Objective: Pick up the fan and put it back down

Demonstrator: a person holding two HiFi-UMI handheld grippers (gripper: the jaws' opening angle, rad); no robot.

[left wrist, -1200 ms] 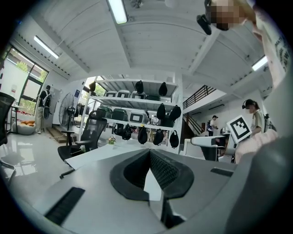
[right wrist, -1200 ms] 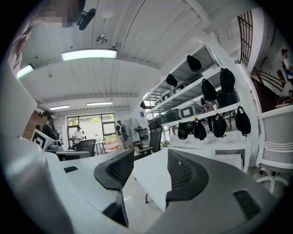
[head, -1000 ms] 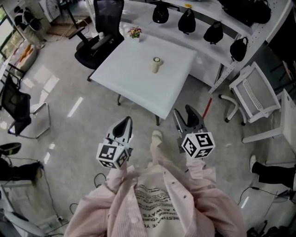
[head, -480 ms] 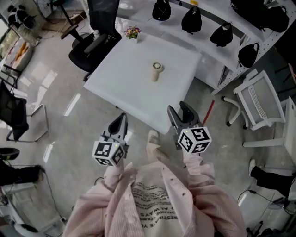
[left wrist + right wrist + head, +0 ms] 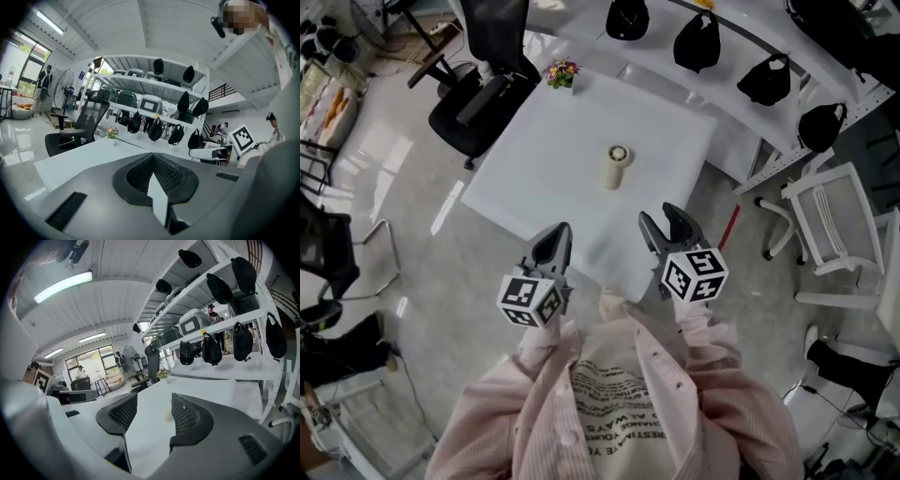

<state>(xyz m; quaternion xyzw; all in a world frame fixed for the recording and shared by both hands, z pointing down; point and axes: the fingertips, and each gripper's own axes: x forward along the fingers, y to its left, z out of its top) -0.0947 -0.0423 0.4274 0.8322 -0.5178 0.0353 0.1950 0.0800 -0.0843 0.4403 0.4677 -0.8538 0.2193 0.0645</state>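
The fan stood mid-bench, well ahead of both tongs. The right tongs looked nearer, wide open and empty, framing it. The left tongs were closed on nothing.

White table, black office chair, white shelves, glossy grey floor.

Fan on table, flowers at its far corner (chair beyond).
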